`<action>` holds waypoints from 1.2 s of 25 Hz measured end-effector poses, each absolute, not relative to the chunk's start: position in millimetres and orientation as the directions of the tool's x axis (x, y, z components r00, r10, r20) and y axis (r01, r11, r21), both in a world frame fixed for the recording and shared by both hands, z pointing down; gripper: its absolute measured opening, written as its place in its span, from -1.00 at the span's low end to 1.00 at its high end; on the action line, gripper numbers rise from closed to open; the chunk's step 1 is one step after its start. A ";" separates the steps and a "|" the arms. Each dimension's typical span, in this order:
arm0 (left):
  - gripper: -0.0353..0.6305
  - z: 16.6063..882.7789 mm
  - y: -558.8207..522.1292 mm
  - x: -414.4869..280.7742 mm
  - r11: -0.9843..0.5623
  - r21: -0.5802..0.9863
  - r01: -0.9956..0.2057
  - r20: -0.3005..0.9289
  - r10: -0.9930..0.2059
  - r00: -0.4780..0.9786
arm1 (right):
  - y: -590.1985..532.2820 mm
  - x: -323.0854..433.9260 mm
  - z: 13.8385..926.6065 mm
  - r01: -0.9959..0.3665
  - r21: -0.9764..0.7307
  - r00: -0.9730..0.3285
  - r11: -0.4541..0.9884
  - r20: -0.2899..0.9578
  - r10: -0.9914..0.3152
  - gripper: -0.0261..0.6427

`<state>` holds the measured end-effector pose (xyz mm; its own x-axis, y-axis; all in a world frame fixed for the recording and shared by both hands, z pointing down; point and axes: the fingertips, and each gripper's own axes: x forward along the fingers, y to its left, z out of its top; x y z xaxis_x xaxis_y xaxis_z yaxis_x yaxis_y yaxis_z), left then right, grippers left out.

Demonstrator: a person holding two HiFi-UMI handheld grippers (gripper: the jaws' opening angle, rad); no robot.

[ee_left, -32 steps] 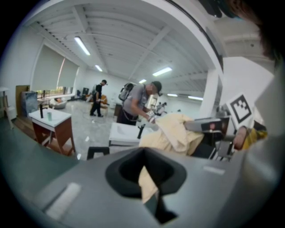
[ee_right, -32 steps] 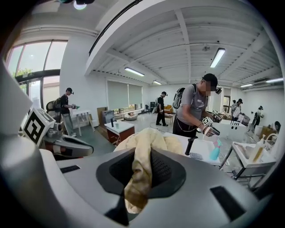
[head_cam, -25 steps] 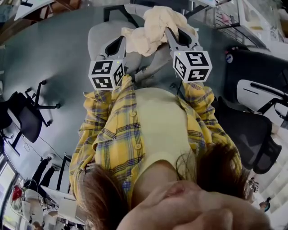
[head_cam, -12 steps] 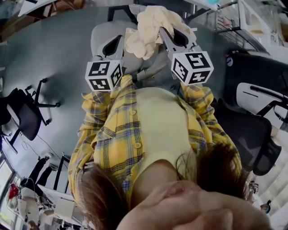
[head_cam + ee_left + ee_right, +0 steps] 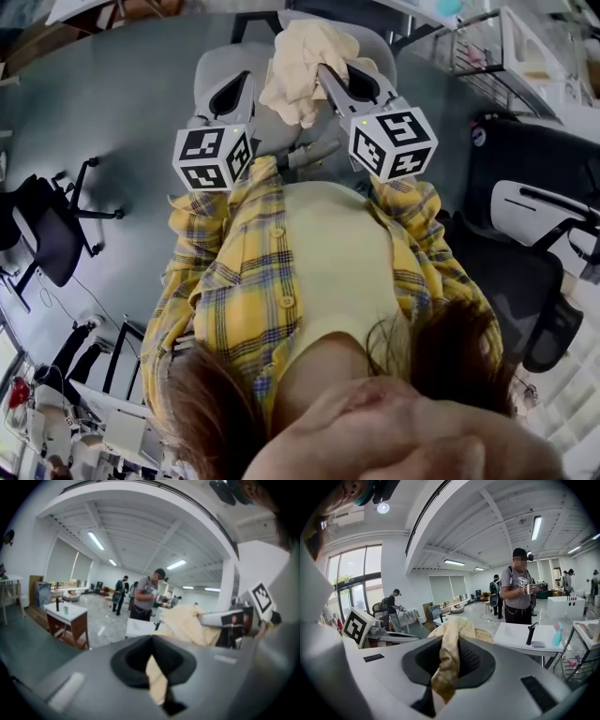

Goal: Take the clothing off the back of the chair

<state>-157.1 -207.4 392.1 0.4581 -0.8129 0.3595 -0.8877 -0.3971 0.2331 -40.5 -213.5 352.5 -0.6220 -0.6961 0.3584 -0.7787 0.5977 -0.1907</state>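
Left hand-held gripper and right hand-held gripper each clamp the cream garment over the grey chair

A crumpled cream cloth garment was held at its two sides by the left tongs and the right tongs, above a pale grey office chair. A yellow plaid shirt was seen below.

- A white table stands on a pale, glossy floor.
- Above the table, long strip lights run along a white beamed ceiling.
- Far to the table's left, tall windows let in daylight.
- Well behind the table, a drawn roller blind covers the back wall.
- Behind the table to its right stands a white counter.
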 end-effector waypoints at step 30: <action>-0.88 367.2 -195.4 -212.7 -0.203 0.216 -0.955 0.317 -0.911 0.265 | -201.4 -89.5 352.0 -0.661 -0.247 -0.746 0.709 0.324 -0.582 -0.73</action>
